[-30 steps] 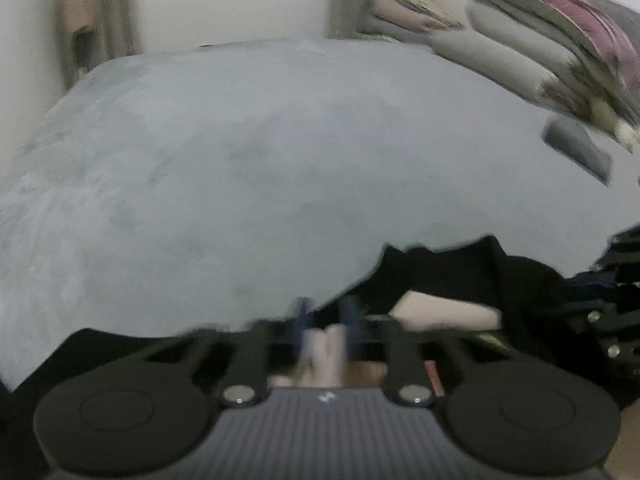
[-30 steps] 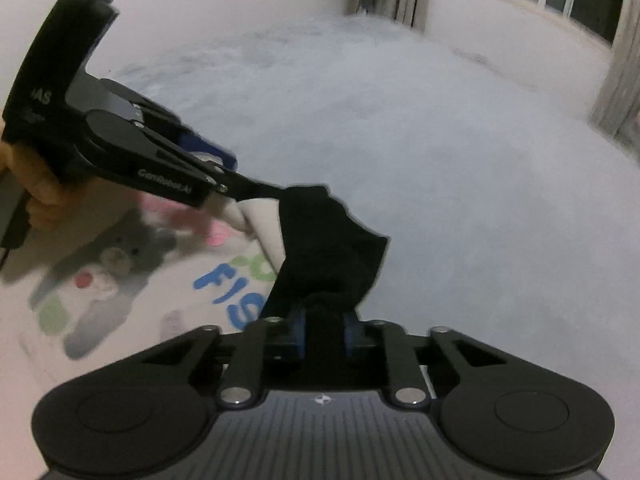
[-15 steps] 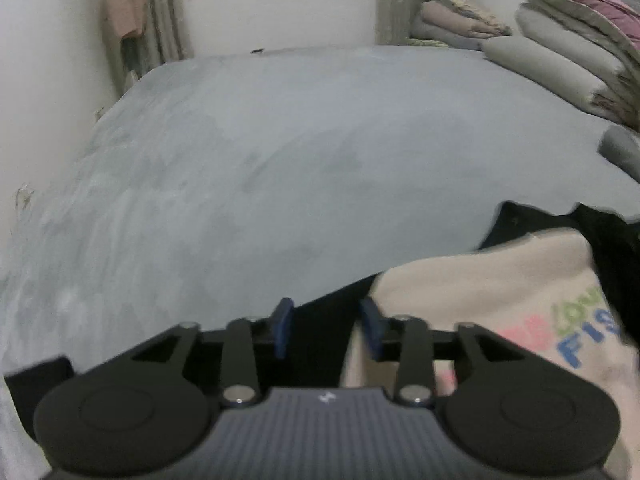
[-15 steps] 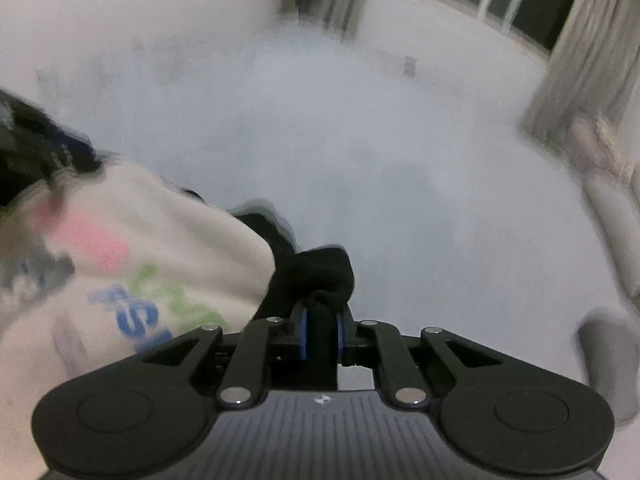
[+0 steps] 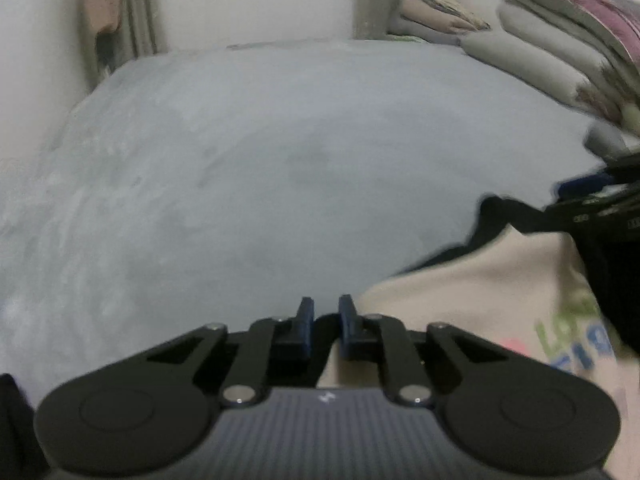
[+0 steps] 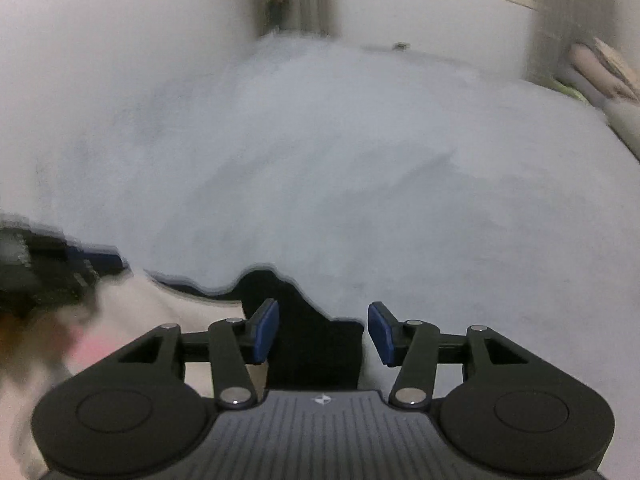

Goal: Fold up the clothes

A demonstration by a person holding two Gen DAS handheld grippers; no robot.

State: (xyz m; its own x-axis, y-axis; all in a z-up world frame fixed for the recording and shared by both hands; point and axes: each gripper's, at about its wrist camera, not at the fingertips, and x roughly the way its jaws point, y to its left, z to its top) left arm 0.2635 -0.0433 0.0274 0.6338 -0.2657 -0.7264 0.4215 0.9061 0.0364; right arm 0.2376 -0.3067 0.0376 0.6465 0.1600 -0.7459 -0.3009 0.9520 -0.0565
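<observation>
One wide grey bed [image 5: 256, 168] carries the cream printed garment [image 5: 496, 292] with black trim [image 6: 304, 320] for folding, the right hand-held gripper [image 6: 323, 330] opening off that trim, the left hand-held gripper [image 5: 325, 322] closing, nothing visibly between its pads.

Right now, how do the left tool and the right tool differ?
The left tool has its jaws a narrow gap apart and closing; the right tool has its jaws wide and opening. A black sleeve lies loose between the right tool's jaws, unpressed; whether the left tool pinches cloth I cannot tell. Both point down at the near edge of the cream shirt on the grey bed.
</observation>
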